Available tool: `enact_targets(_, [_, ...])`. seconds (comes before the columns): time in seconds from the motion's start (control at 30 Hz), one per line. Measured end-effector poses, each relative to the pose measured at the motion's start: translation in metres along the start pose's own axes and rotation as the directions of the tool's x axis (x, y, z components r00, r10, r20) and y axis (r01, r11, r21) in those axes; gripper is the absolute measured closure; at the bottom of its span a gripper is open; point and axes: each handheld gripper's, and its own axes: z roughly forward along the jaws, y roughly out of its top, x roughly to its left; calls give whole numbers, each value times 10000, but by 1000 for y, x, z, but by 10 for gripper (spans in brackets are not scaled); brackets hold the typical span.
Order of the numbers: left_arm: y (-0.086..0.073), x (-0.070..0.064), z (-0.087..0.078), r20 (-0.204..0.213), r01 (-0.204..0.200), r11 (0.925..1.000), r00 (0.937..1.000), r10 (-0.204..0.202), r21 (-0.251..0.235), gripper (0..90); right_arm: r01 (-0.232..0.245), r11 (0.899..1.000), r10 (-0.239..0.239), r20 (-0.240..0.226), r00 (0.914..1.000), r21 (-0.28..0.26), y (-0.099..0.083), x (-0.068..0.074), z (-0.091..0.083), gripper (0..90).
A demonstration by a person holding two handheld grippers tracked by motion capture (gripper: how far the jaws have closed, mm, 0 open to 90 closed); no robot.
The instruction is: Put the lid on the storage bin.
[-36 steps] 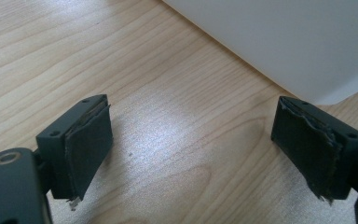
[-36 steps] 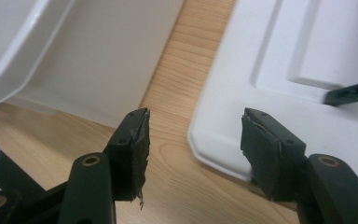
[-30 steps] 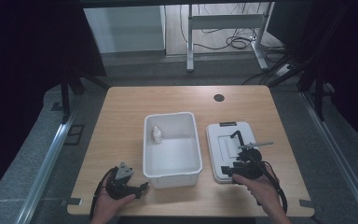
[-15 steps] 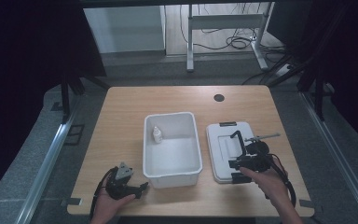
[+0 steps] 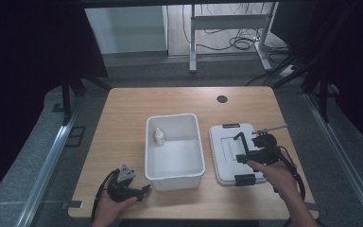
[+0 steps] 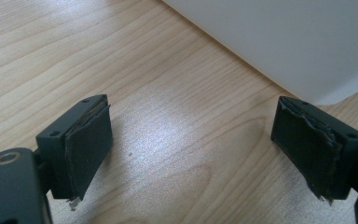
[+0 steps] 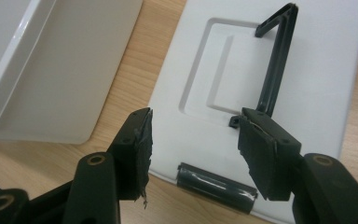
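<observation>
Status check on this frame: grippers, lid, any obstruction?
Right gripper open above the white lid, near its raised black handle, holding nothing. Left gripper open, low over the table beside the white bin. Nothing blocking the handle.

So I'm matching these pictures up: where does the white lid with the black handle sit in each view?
High view: the white lid lies flat at right of centre, beside the white bin, under the right gripper.
Left gripper view: not in it; a wall of the bin crosses the top right.
Right gripper view: upper right, its black handle raised, beyond the open fingers.
Shared landmark: the white bin.
</observation>
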Motion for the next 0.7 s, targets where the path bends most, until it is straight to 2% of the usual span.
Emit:
enact_targets(0.4, [0, 0, 0, 6, 3, 10000, 10000, -3, -1, 123, -137, 9999, 137, 115, 9998, 47, 15, -13, -8, 469])
enact_targets(0.53, [0, 0, 0, 9, -45, 10000, 10000, 45, 17, 123, -304, 9991, 300, 146, 9994, 295, 20, -22, -3, 474])
enact_targets(0.7, [0, 0, 0, 13, -32, 10000, 10000, 32, 29, 123, -395, 9982, 389, 147, 9991, 447, 22, -27, 5, 479])
